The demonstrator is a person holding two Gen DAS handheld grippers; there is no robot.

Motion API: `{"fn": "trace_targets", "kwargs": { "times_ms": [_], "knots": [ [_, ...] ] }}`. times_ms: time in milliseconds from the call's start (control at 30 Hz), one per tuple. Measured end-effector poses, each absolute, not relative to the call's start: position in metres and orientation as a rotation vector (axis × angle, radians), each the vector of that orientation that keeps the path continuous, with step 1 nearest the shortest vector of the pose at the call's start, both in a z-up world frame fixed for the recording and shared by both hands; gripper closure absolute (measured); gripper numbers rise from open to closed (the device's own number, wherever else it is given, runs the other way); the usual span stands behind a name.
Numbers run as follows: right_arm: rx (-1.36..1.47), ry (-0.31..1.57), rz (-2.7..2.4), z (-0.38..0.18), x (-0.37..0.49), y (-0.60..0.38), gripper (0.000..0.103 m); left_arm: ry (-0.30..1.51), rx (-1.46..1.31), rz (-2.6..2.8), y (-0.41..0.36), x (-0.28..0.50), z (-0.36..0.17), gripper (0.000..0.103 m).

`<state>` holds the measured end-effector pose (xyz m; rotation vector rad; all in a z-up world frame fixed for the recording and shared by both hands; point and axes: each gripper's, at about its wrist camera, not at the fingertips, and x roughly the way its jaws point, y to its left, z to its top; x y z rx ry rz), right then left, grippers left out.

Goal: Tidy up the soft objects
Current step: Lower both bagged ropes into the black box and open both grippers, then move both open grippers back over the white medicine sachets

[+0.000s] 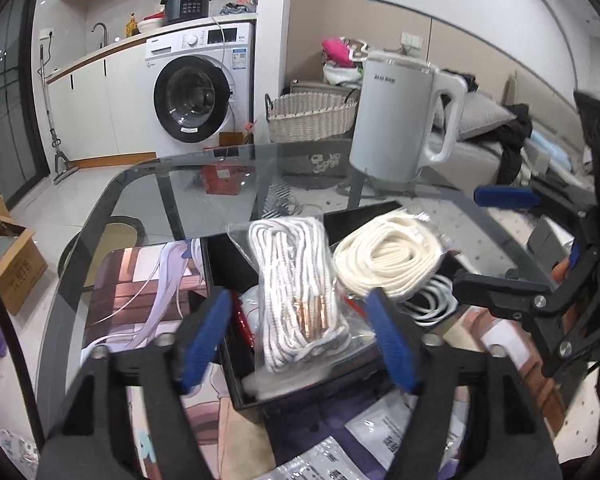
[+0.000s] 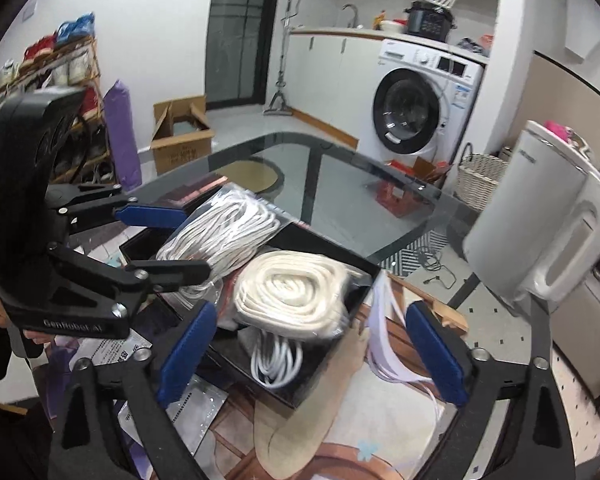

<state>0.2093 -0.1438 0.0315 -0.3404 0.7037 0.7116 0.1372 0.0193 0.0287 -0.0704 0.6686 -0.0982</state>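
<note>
Right in front of both grippers sits the black box (image 1: 300,396), and that's where the soft stuff already is: a bagged bundle of speckled white cord (image 1: 296,292) with copper tips, a bagged coil of cream rope (image 1: 384,258), and a loose white cable (image 1: 432,304) tucked underneath. So the key relation: the speckled cord bundle lies dead ahead of the left gripper (image 1: 300,340), pretty much framed between its blue pads, with its long axis running away from the camera, roughly in line with the fingers. That means the jaws would close across its narrow width, which looks like the easy way to grab it. Left fingers are spread wide and holding nothing, though I can't tell if the pads are touching the bag's edges or just hovering beside them. The right gripper (image 2: 316,352) is also wide open and empty, sitting just short of the box's near corner with the cream coil straight ahead of it. So left is nearer the cord, right is nearer the coil. A few flat plastic packets (image 1: 384,428) lie on the printed mat (image 1: 140,292) outside the box, closer to the left side, and my guess is those still need sorting.
</note>
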Motion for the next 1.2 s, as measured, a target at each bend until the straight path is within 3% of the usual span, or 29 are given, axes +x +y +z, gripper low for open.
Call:
{"fn": "trace_targets", "kwargs": {
  "times_ms": [200, 1200],
  "knots": [
    [-0.272, 0.684, 0.681, 0.041, 0.194, -0.165, 0.001, 0.617, -0.114, -0.075, 0.029, 0.116, 0.039, 0.001],
    [-0.098, 0.779, 0.658, 0.017, 0.121, -0.177, 0.001, 0.653, -0.1, 0.038, 0.031, 0.04, 0.01, 0.0]
  ]
}}
